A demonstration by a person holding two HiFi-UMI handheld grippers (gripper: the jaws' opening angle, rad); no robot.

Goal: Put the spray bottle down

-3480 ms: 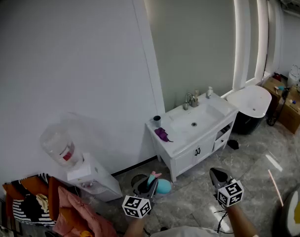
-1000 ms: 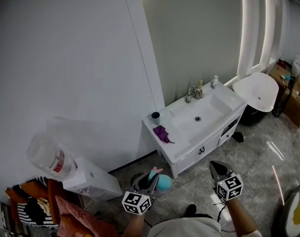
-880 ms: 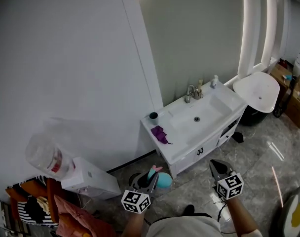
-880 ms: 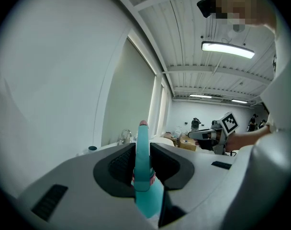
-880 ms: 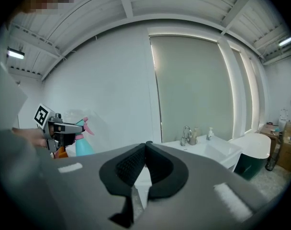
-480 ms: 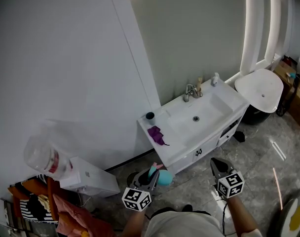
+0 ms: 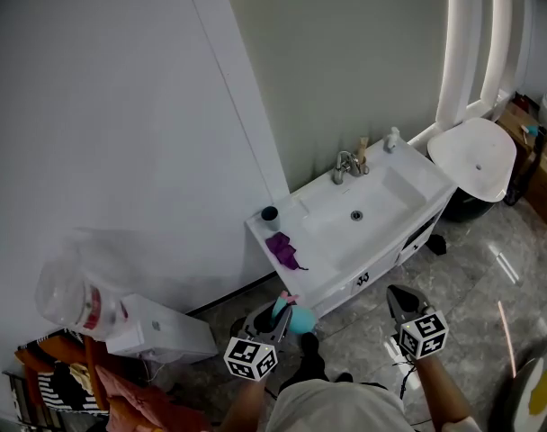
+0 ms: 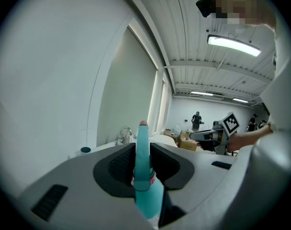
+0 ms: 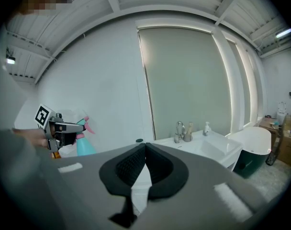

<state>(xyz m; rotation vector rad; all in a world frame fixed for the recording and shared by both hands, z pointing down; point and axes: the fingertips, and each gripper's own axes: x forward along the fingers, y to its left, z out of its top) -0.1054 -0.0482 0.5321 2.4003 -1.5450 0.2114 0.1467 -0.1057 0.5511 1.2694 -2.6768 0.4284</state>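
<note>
White vanity worktop (image 7: 320, 234) dead ahead, well apart from both grippers, so I read this as the carry, with the put-down not yet begun. The left gripper (image 7: 275, 313) has its fingers clamped on the teal spray bottle (image 7: 294, 318), which is held out over the floor short of the vanity. On the right gripper (image 7: 395, 293) the fingers are pressed together with nothing in them. The next call, I'd say, is to bring the bottle over a bare patch of worktop, stand it upright, then let go, clear of the purple cloth (image 7: 281, 248) and dark cup (image 7: 270, 213) at the left end. Only the left gripper view shows the grip on the neck, nozzle standing up between the fingers. The right gripper view gives the bottle side-on. Only the head view shows the cloth.
</note>
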